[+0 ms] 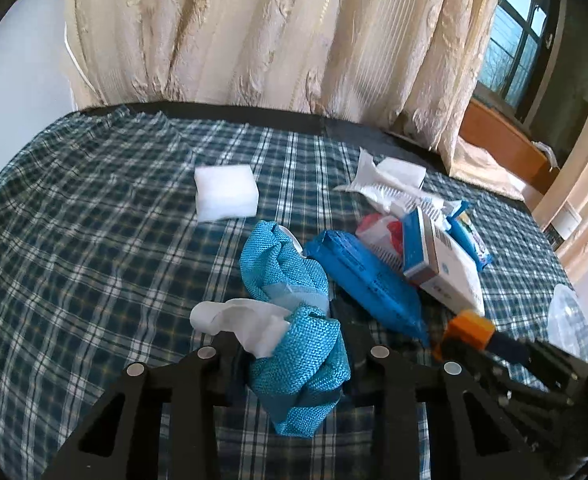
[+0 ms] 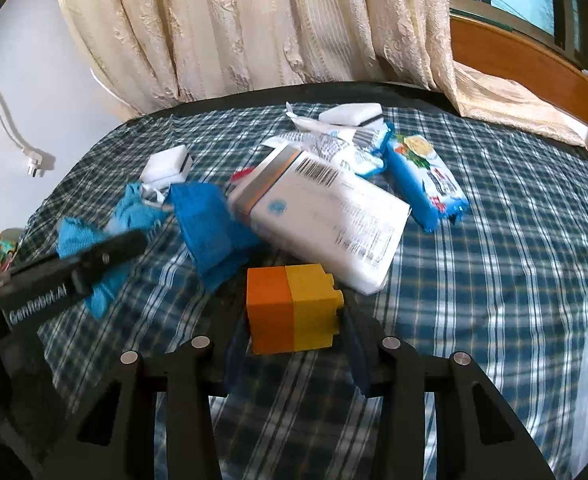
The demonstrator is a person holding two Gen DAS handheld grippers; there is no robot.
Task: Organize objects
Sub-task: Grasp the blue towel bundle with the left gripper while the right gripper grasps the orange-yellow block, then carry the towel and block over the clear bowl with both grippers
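Left gripper (image 1: 294, 354) is clamped on the blue cloth (image 1: 294, 320), tissue (image 1: 245, 320) tucked in it, near the bed's (image 1: 73, 240) front edge. Right gripper (image 2: 294, 346) grips the orange-yellow block (image 2: 294, 308) between its jaws, just before the white box (image 2: 334, 216).

1. Surface covered in blue-and-white plaid cloth (image 1: 93, 240), dark edge at the far side.
2. White sponge block (image 1: 226, 193) lies alone, apart from the pile.
3. Cluster on the cloth: crumpled blue woven cloth (image 1: 289, 280), blue wrapper (image 1: 374, 284), white box with barcode (image 2: 334, 216), blue snack pack (image 2: 426, 176), white crumpled packaging (image 1: 390, 180).
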